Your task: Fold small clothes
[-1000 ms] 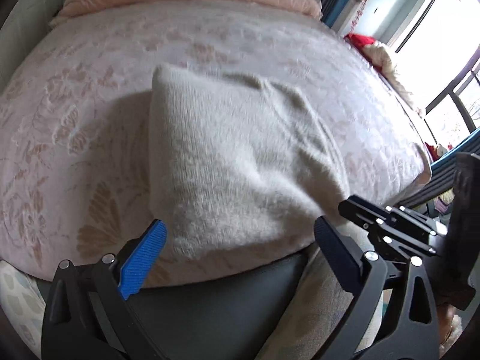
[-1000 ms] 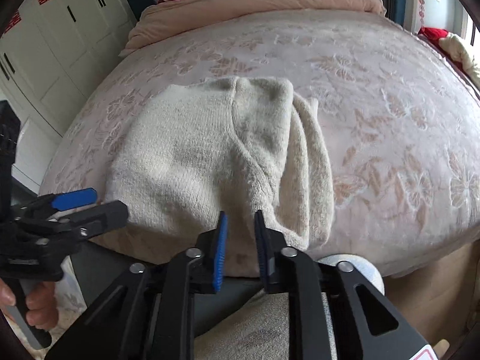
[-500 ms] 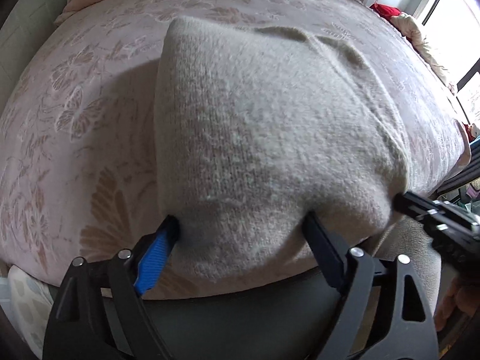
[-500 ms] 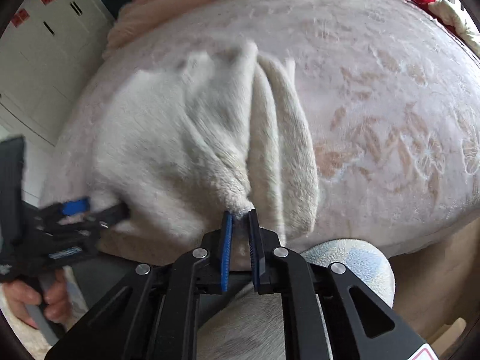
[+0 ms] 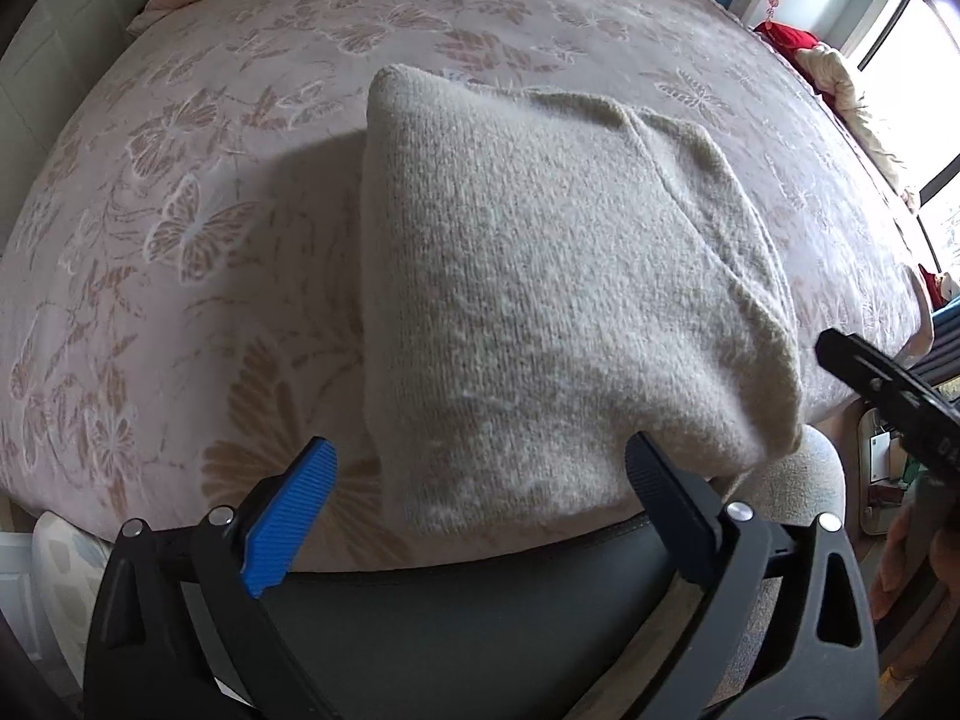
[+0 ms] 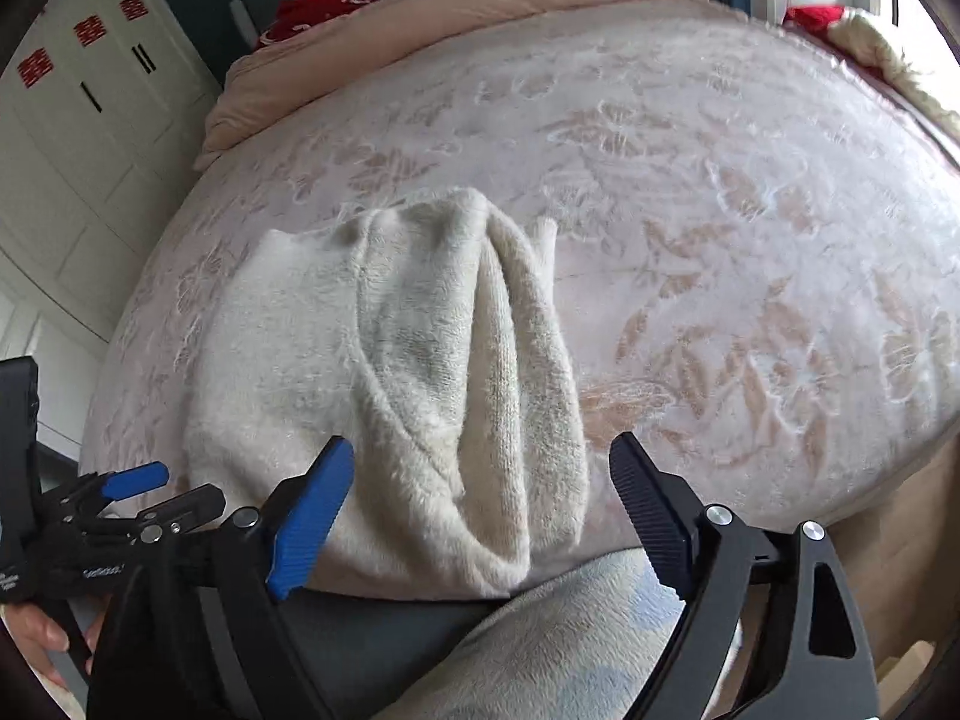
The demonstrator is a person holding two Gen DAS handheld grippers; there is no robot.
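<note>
Both grippers have let go since half a second ago: the right gripper (image 6: 480,474), then pinched shut on the knit's near edge, now has its jaws spread wide, and the left gripper (image 5: 480,474), which had the fabric between its fingers, has drawn back with jaws equally wide apart.

One cream knitted garment (image 5: 558,312) lies folded on the bed (image 5: 180,210), near the bed's front edge. In the left wrist view it fills the centre, its near hem at 6 o'clock just beyond the fingertips. In the right wrist view the same garment (image 6: 390,372) sits from centre toward 8 o'clock, its layered folds running up toward 12.

Two grippers are counted, each with one blue pad and one dark pad. The left gripper (image 6: 129,501) appears in the right view at 8 o'clock, held by the person's hand (image 6: 42,636), level with the bed edge. The right gripper (image 5: 882,384) shows at 3 o'clock in the left view, only partly in frame.

One pink quilt (image 6: 480,6) lies bunched at 12 o'clock.
</note>
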